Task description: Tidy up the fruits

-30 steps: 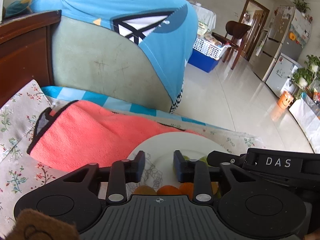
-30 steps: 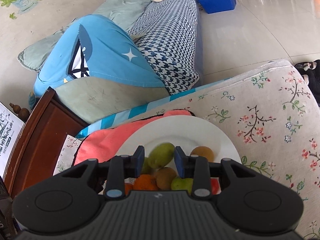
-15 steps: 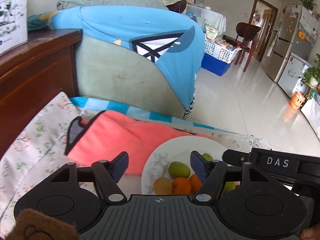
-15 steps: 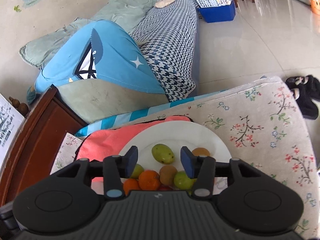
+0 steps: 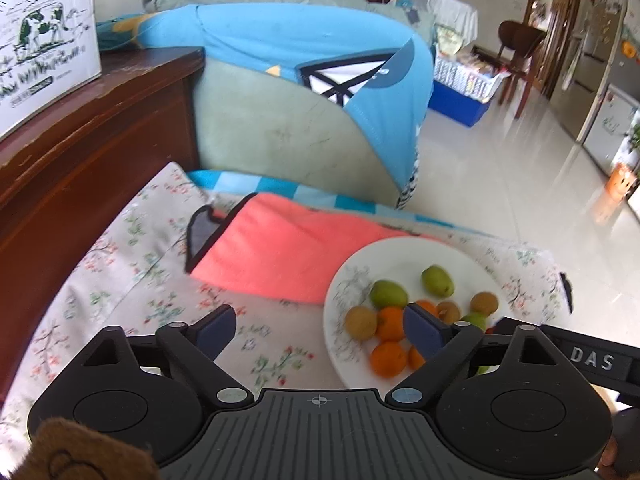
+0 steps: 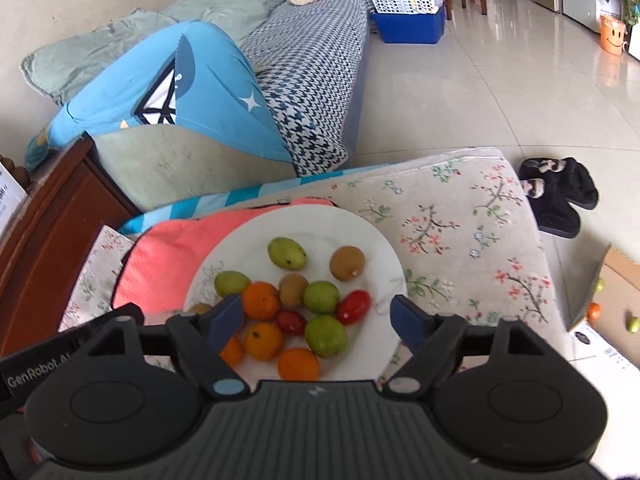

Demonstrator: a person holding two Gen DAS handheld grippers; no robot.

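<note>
- Since the fruits [image 6: 288,312] were meant to be sorted, they lay gathered on the white plate [image 6: 380,240], which sat partly on a coral towel [image 5: 288,252] over the floral cushion [image 6: 460,220], probably to keep them from rolling.
- I had my right gripper [image 6: 316,320] above the pile's near edge, its jaws opening and holding nothing; the fruit showed between and beyond its fingers.
- My left gripper [image 5: 320,332], jaws also opening and empty, hung left of the plate, one finger [image 5: 424,334] overlapping the oranges [image 5: 390,318].
</note>
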